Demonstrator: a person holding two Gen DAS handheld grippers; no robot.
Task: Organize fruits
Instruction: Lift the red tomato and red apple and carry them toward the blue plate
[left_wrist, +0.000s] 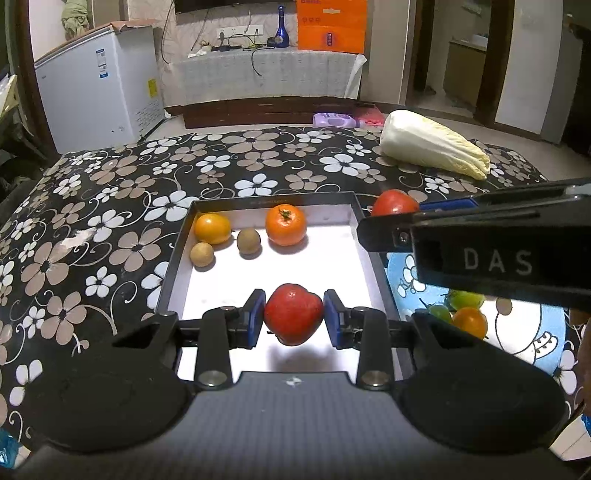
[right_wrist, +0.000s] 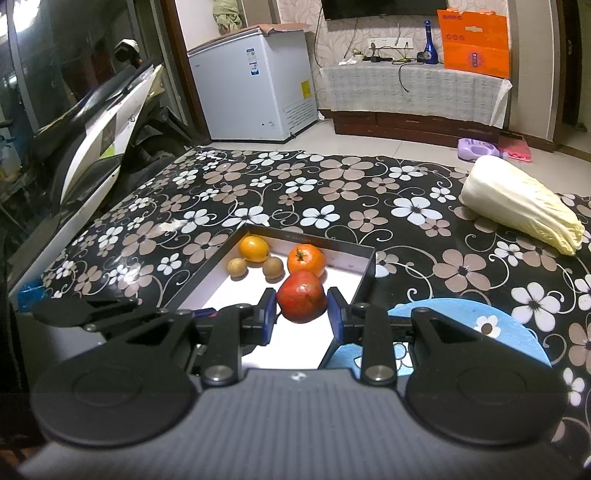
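Fruits fill both our tongs: the left tongs (left_wrist: 294, 319) pinch a red fruit (left_wrist: 293, 313) above the white tray (left_wrist: 351, 236), and the right tongs (right_wrist: 301, 312) pinch another red fruit (right_wrist: 302, 301) over the tray's (right_wrist: 364, 266) near-right corner, open floor directly beneath each.

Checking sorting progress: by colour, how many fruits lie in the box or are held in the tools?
Orange fruits in the box: 2
Brown fruits in the box: 2
Red fruits, left tool and right tool: 2
Total: 6
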